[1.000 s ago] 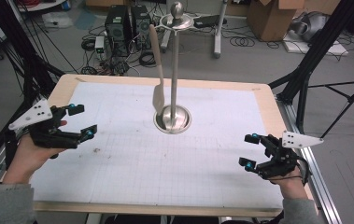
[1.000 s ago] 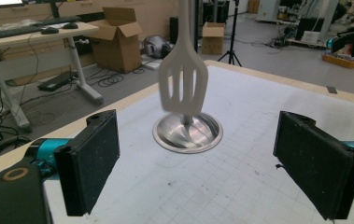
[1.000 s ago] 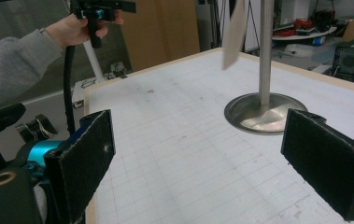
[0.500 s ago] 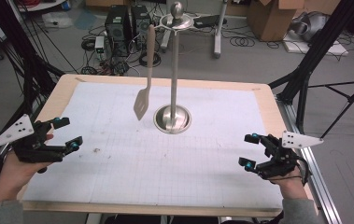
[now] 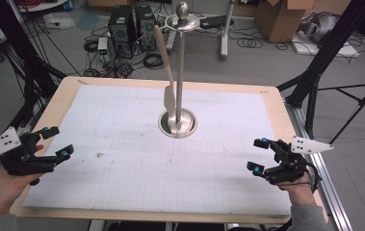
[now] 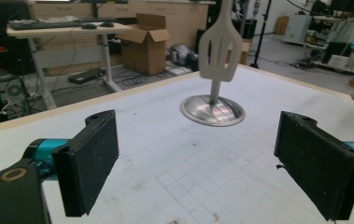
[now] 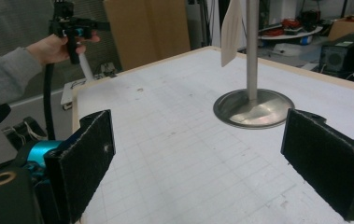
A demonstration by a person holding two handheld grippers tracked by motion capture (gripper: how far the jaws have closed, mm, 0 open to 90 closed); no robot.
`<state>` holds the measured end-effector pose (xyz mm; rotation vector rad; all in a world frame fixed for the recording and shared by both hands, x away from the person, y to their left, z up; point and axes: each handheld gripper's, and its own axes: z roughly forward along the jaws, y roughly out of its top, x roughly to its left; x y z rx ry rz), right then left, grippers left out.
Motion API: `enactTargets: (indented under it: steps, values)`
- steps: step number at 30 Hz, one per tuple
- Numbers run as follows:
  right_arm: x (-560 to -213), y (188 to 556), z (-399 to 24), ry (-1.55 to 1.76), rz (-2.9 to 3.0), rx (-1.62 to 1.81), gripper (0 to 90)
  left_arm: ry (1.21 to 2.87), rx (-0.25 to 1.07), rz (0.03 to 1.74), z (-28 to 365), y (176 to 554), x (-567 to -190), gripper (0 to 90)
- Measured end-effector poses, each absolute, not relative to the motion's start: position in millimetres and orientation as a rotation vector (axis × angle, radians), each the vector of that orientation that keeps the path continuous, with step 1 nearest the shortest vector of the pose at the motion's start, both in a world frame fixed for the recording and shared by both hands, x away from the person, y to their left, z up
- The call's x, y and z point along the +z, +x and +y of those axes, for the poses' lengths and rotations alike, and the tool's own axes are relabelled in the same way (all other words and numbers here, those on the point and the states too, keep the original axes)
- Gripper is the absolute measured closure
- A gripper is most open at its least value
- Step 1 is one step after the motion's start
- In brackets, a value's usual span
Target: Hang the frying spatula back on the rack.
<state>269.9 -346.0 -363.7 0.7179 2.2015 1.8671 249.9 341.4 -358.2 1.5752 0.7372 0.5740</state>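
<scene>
The slotted spatula [image 5: 166, 72] hangs from the top ring of the metal stand [image 5: 180, 62], blade down, its long axis close to vertical with a slight lean, so the blade [image 6: 220, 46] dangles clear above the stand's round base [image 5: 178, 123] and just beside the pole. From the left gripper [image 5: 51, 149], the spatula lies ahead and across the table toward the person's right, and well above jaw height; in the left gripper view the blade faces almost flat on toward the camera, showing its slots. From the right gripper [image 5: 261, 155], it lies ahead and toward the person's left, again higher than the jaws; in the right gripper view the blade [image 7: 231, 29] shows as a pale slab just beside the pole. Both grippers stand well apart from the stand, near the near edge of the white gridded mat [image 5: 122, 168], each with its jaws spread wide and holding nothing. Neither is clearly the nearer, though the right looks a little closer to the base. Because the handle hangs upright, I judge a grasp would need the jaws to close across it from the side, then lift to unhook it.
</scene>
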Motion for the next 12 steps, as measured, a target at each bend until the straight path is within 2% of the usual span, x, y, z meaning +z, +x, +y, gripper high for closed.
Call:
enactTargets:
  steps: [12]
  values:
    - [-368.0, 274.2, -343.7, 0.759, 2.162, 1.86, 8.6, 1.529, 0.647, 0.816, 348.0, 247.5, -367.3, 14.1]
